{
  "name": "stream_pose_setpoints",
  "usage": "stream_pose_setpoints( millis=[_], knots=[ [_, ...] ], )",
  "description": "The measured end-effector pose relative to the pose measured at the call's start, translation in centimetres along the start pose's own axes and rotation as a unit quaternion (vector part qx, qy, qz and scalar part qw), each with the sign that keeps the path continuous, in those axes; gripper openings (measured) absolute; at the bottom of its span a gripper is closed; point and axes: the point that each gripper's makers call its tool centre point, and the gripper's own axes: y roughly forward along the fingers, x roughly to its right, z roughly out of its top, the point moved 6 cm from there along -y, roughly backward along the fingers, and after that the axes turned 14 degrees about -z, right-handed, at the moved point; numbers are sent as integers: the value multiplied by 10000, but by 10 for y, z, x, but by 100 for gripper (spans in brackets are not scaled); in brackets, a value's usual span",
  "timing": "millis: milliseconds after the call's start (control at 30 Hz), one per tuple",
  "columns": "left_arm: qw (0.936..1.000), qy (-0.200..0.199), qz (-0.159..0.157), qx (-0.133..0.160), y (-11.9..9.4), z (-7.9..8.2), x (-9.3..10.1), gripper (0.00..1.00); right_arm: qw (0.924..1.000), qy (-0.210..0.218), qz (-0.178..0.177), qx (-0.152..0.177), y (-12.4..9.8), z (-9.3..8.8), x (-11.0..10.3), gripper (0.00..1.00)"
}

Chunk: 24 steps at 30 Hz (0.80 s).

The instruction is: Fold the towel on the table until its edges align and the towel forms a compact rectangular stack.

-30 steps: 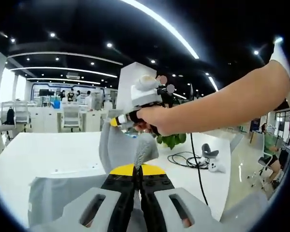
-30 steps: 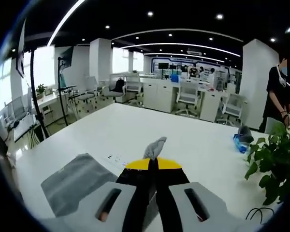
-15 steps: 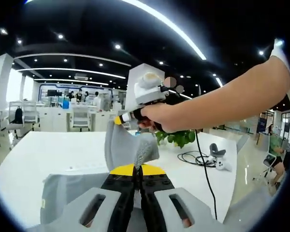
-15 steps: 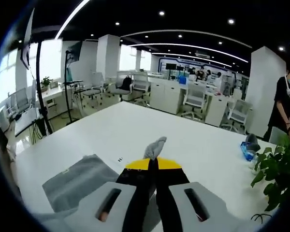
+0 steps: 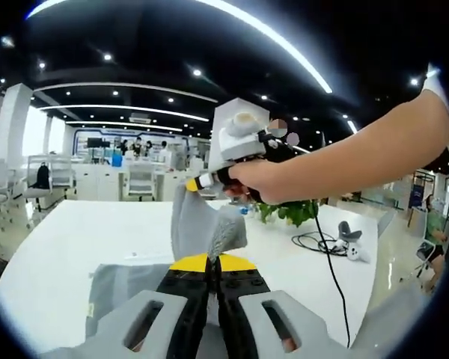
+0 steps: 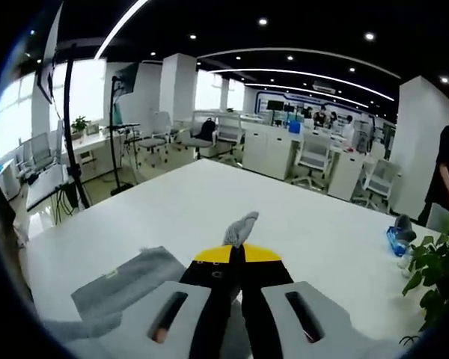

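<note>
2 grippers, each clamped on a corner of the grey towel (image 5: 202, 228), lifted off the white table (image 5: 67, 239). In the left gripper view: left gripper (image 5: 209, 263) with yellow-tipped jaws pressed together, a pinch of grey cloth poking up between them; lower part of the towel draped down onto the tabletop behind and left of the jaws. Right gripper (image 5: 196, 182) entering from the right, gripped by a hand (image 5: 266, 179), its yellow tip nipping the towel's upper corner, cloth hanging between the 2 pinch points. Beyond, a green plant (image 5: 292, 212) and a black cable (image 5: 325, 247) on the table's far side. In the right gripper view: right gripper (image 6: 236, 254) likewise closed tight on a tuft of towel (image 6: 127, 280), remainder of the cloth lying flat on the table (image 6: 232, 202) to the lower left. Blue object (image 6: 399, 241) and plant leaves (image 6: 434, 273) near the table's right edge.
</note>
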Motion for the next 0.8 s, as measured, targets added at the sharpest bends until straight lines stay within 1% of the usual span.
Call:
stream_pose_setpoints(
  millis=[133,233,300,333,400,467,600,667,800],
  knots=[
    [9999,-10,89,-75,-6,-9,-7,2,10000,-40,60,-10,8,-1,-11,0],
    [9997,-9,181,-138,-11,-17,-15,2,9999,-91,83,-28,10,-4,-18,0],
    [9991,238,210,-279,-14,-22,-22,2,9998,-160,85,-41,10,-6,-26,0],
    [9990,243,209,-314,-16,-25,-23,2,9998,-178,82,-36,10,-7,-28,0],
    [9992,144,194,-318,-20,-29,-30,2,9998,-159,110,-45,14,-9,-32,0],
    [9989,196,254,-356,-23,-30,-33,2,9998,-162,129,-56,16,-10,-34,0],
    [9987,139,303,-388,-29,-36,-36,2,9995,-223,208,-66,22,-11,-45,0],
    [9985,110,322,-425,-31,-41,-39,2,9991,-353,230,-36,23,-12,-52,0],
    [9981,54,389,-464,-37,-48,-44,2,9985,-457,311,-39,30,-16,-66,0]
  ],
)
